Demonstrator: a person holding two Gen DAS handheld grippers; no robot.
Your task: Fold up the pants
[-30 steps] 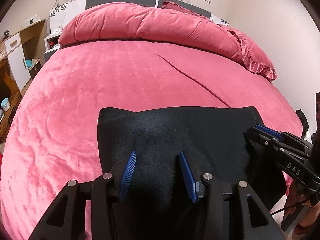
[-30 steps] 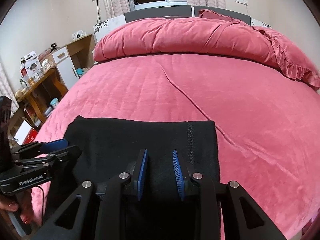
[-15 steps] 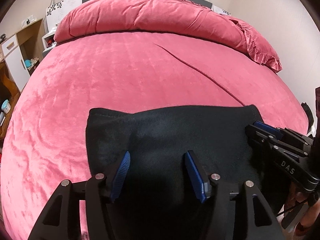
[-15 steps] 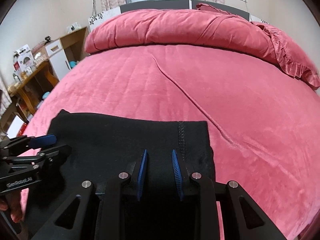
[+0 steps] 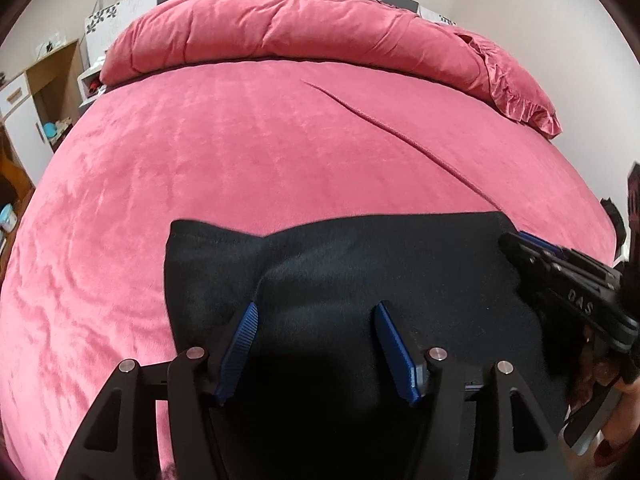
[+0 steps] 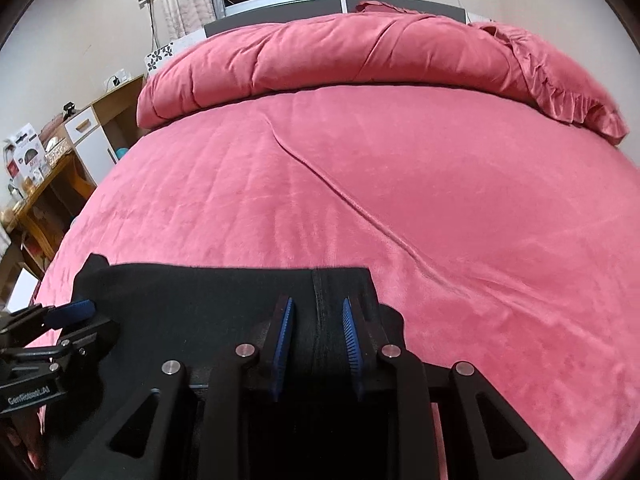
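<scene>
The black, soft, fuzzy pants (image 5: pixel 360 280) lie on the near part of the big bed with the pink velvety cover (image 5: pixel 260 152). They already look folded into a thick block with a straight far edge. A line of stitching (image 6: pixel 318 300) runs down the cloth near its right side.

The left gripper (image 5: pixel 316 344) sits low over the left part of the pants. Its two blue pads (image 5: pixel 240 340) are spread wide and are opening more right now. Black cloth lies under and between them, but the pads do not squeeze it. It looks like this gripper is letting the cloth go.

The right gripper (image 6: pixel 318 344) is over the right part of the pants. Its blue pads are close together, with the stitched strip of cloth between them. I cannot tell for sure if they pinch it or just sit beside it, because everything there is dark.

So the step in hand looks like laying a folded part down and letting go. The far left corner (image 5: pixel 188 232) sticks up a bit and there is a bump beside it, so the fold is not flat yet.

Next, I think the right gripper has to open too. Then the bump needs a gentle press or a little tug to make it flat. The cloth is soft and floppy, so a fast pull could mess up the fold.

Far back lies a rolled pink quilt (image 6: pixel 360 56).
</scene>
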